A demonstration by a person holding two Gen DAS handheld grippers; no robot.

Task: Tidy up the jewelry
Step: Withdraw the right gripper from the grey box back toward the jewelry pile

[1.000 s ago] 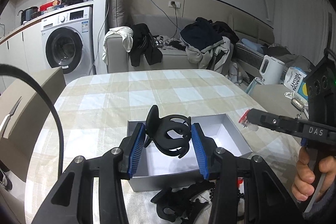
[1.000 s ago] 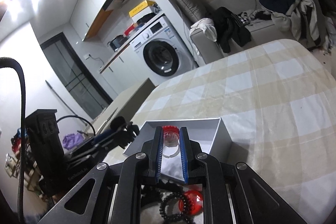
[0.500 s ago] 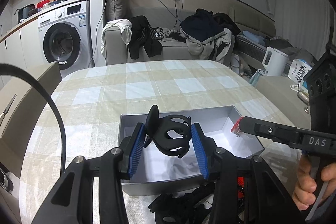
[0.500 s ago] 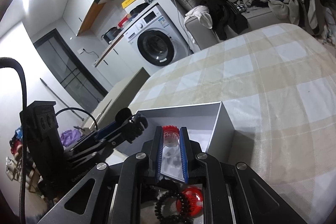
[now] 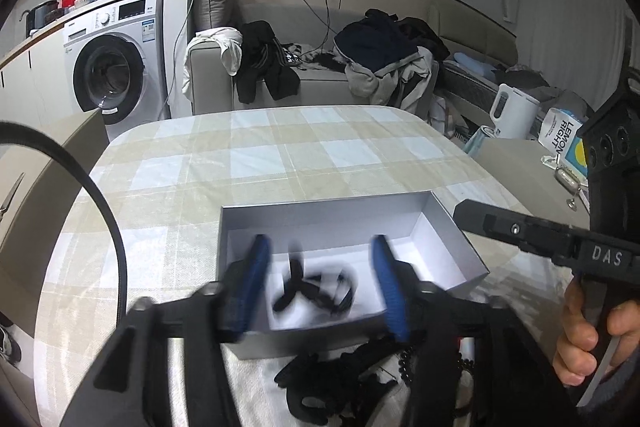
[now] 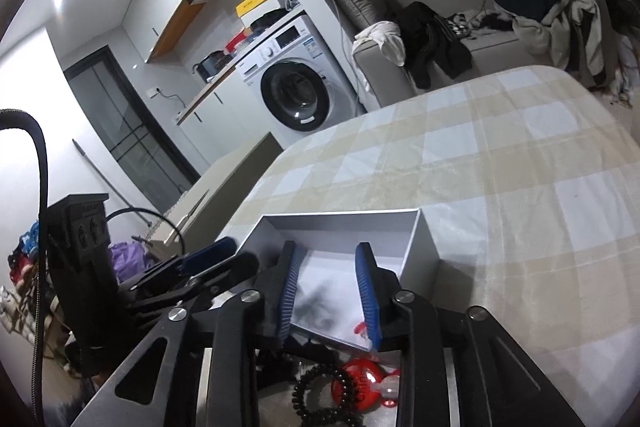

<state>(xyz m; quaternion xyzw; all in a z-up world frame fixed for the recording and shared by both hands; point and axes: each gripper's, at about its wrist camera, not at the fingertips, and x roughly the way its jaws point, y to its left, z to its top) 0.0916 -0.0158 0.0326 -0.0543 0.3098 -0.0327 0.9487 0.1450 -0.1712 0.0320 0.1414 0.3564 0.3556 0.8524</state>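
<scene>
So both claws are over the open grey box [image 5: 448, 227] sitting on the checked-cloth bench [image 5: 280, 155], and both are mid-release. The left claw [image 5: 320, 283] has its blue pads spreading apart, and the black hair clip [image 5: 316, 291] is a blurry smear between them, not touching either pad, down in the box at about 6 o'clock of its floor in the left wrist view. The right claw [image 6: 330, 291] is opening too, pads clear of anything; a small red-and-clear trinket [image 6: 362, 331] sits just by the tip of its right pad at the near edge of the box, too blurred to say exactly what it is. From the right wrist view the clip shows as a dark smudge [image 6: 316, 303] on the white floor of the box. Outside the box, on the near side toward 6 o'clock, there's a pile of black hair accessories [image 5: 340, 383], a black coil hair tie [image 6: 316, 395] and a red round piece [image 6: 360, 387] still on the bench. A hand [image 5: 592, 339] grips the right tool's handle at 4 o'clock in the left view.
</scene>
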